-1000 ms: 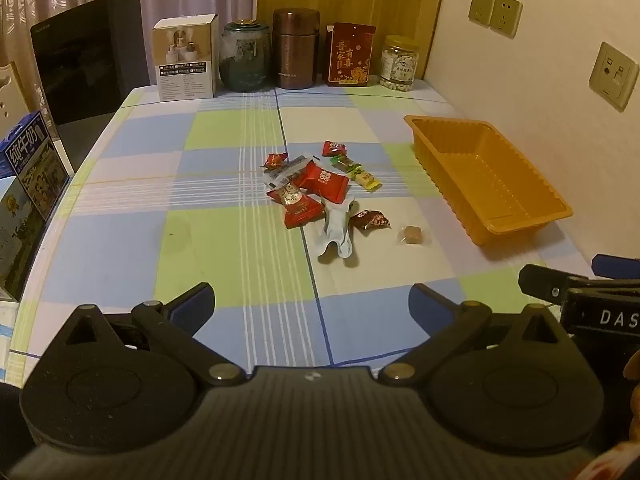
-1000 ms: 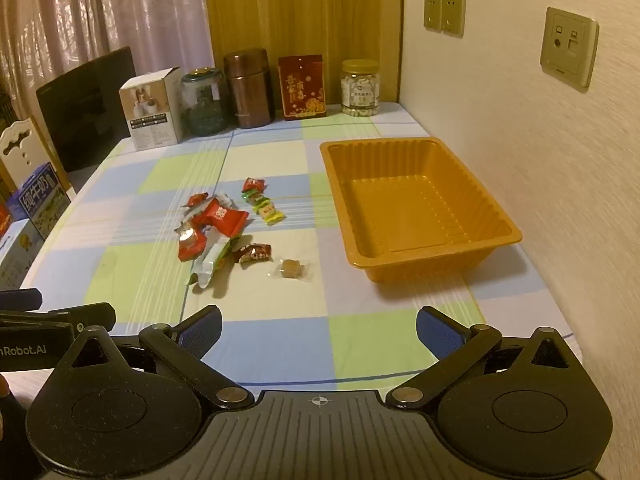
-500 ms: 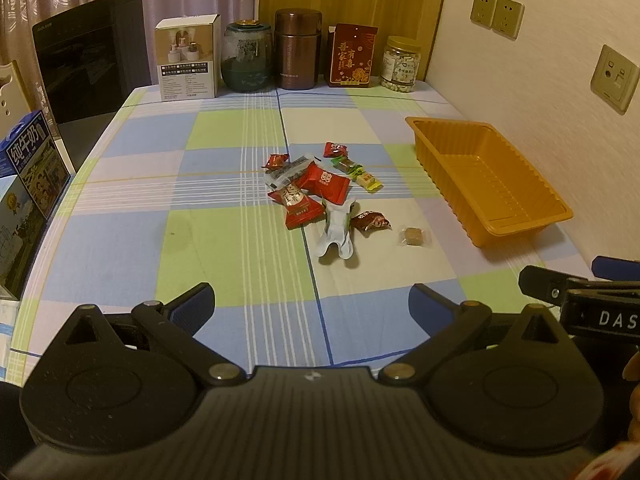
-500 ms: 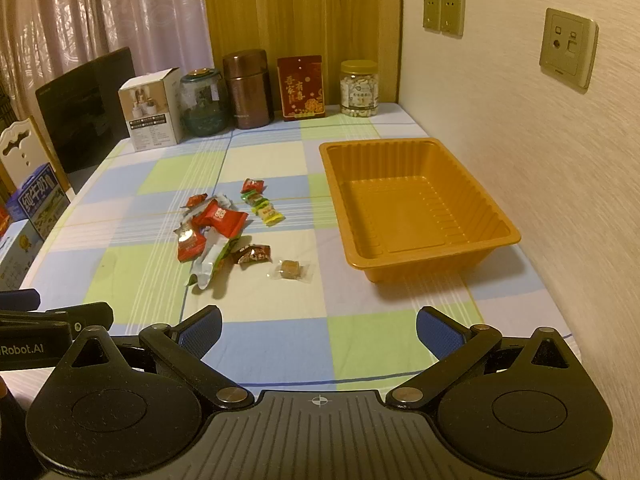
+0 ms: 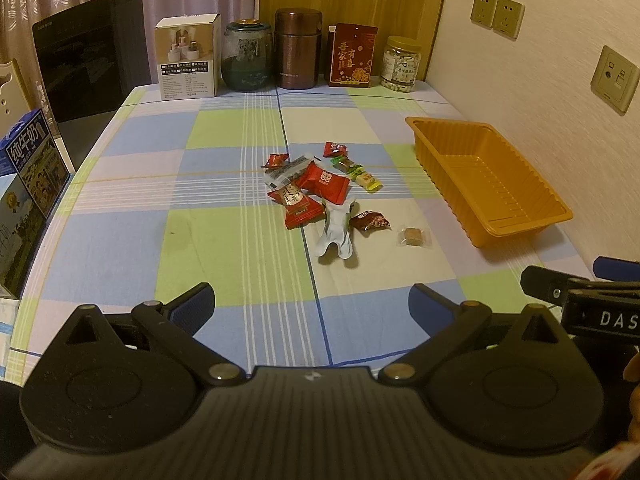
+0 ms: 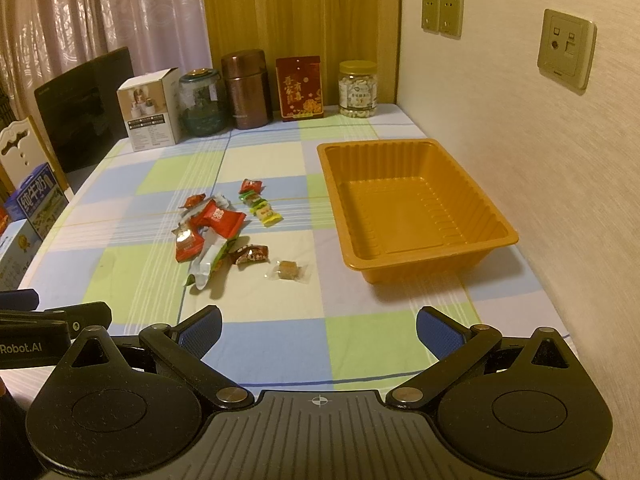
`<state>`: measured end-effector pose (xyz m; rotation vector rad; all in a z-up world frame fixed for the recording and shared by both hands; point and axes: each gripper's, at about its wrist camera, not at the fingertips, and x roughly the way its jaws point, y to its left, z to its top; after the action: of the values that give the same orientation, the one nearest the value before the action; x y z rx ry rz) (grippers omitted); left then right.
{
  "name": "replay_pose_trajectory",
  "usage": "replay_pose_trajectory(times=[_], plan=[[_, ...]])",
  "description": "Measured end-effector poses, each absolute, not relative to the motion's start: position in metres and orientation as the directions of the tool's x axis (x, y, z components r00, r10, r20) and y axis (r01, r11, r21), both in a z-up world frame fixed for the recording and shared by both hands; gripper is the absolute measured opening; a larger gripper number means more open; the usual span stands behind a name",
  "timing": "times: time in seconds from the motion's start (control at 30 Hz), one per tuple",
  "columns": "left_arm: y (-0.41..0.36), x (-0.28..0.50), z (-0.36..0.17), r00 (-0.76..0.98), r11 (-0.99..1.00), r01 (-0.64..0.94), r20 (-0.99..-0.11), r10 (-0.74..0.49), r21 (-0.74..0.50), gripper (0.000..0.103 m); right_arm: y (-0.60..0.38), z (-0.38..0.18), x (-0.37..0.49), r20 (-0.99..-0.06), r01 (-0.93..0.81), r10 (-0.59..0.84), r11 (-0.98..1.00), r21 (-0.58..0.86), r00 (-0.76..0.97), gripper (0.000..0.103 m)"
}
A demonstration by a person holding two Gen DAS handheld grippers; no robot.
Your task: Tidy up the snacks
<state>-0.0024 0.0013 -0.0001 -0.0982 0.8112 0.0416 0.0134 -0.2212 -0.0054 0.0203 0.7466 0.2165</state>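
Several wrapped snacks lie in a loose pile (image 5: pixel 316 188) (image 6: pixel 218 224) mid-table: red packets, a white-green wrapper (image 5: pixel 336 232), a dark red candy (image 5: pixel 370 221), a small brown cube in clear wrap (image 5: pixel 412 237) (image 6: pixel 289 270). An empty orange tray (image 5: pixel 516 224) (image 6: pixel 424 268) stands to their right by the wall. My left gripper (image 5: pixel 312 300) hovers open near the table's front edge, well short of the pile. My right gripper (image 6: pixel 318 326) is open too, in front of the tray's near-left corner. Nothing sits between either pair of fingers.
Along the back stand a white box (image 5: pixel 187 62), a glass jar (image 5: pixel 247 56), a brown canister (image 5: pixel 298 54), a red box (image 5: pixel 353 56) and a nut jar (image 5: pixel 401 65). Milk cartons (image 5: pixel 28 176) and a dark chair (image 5: pixel 88 60) line the left edge. The wall runs close on the right.
Both views have shifted only very slightly; the snacks and tray lie where they were and both grippers stay open.
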Motion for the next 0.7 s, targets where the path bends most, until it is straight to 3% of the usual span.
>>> replay_pose_trajectory(times=[0.7], plan=[[0.0006, -0.0023, 0.0023, 0.687, 0.994, -0.077, -0.727, 0.000, -0.073, 0.102, -0.2235, -0.0024, 0.0132, -0.672, -0.188, 0.200, 0.978, 0.091, 0.713, 0.103]])
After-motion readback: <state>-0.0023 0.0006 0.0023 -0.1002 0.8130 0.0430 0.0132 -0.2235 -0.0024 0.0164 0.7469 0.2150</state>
